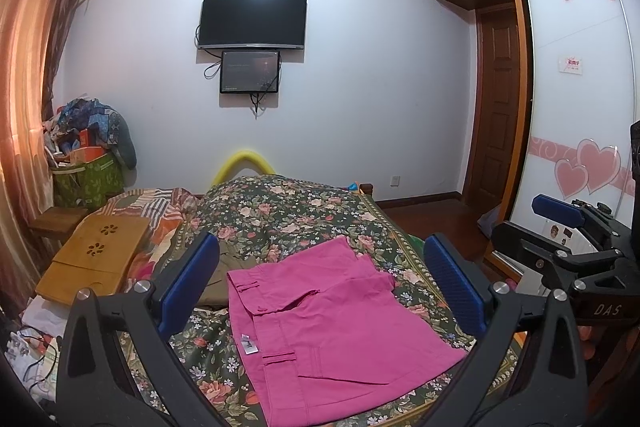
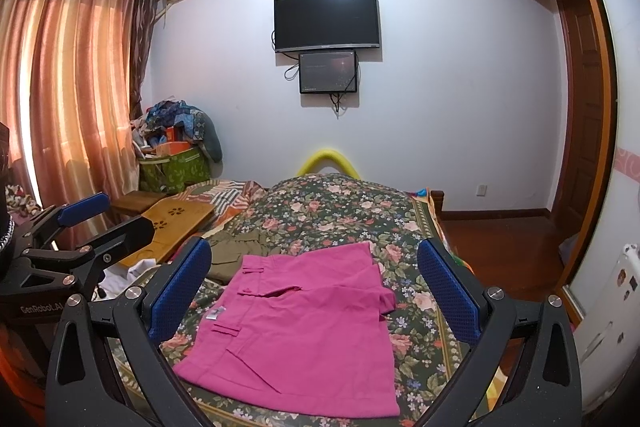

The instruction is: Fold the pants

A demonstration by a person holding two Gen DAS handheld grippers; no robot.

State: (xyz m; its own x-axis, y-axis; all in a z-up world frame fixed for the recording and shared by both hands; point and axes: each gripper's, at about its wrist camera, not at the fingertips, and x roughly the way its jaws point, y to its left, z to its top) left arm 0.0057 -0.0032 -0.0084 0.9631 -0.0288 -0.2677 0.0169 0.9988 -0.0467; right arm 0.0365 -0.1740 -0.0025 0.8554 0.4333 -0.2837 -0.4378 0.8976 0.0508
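**Inspector A:** Nearest first. Left gripper (image 1: 316, 291) spread wide, holding nothing, raised above the bed. Right gripper (image 2: 314, 291) likewise wide and empty, hanging alongside. No contact with cloth on either side.

**Inspector B:** Noted. Position of the work item?

**Inspector A:** Pink pants (image 2: 296, 327) lying on the floral bedspread (image 2: 424, 311), between and below both sets of fingers. Folded into a compact block by the look of it, waistband and belt loops to the left, label showing. Right-hand edges uneven: an upper layer set back from the one beneath, a small flap protruding.

**Inspector B:** Risks from here?

**Inspector A:** Pinching only the top layer on any further fold; likely result, layers sliding apart and the stack skewing. Soft bedding underneath, so a low approach probably catches bedspread along with the pants. Near edge close to the front of the bed; a pull toward the holder could drag it off.

**Inspector B:** Further back?

**Inspector A:** Olive garment (image 2: 236, 251) just beside the far-left corner, seemingly touching or slightly tucked under; cannot tell which. A sweep in that direction could snag it. Wooden lap tray (image 2: 176, 223) beyond, left, well apart. Wall television (image 2: 326, 21) at the far end, no bearing.
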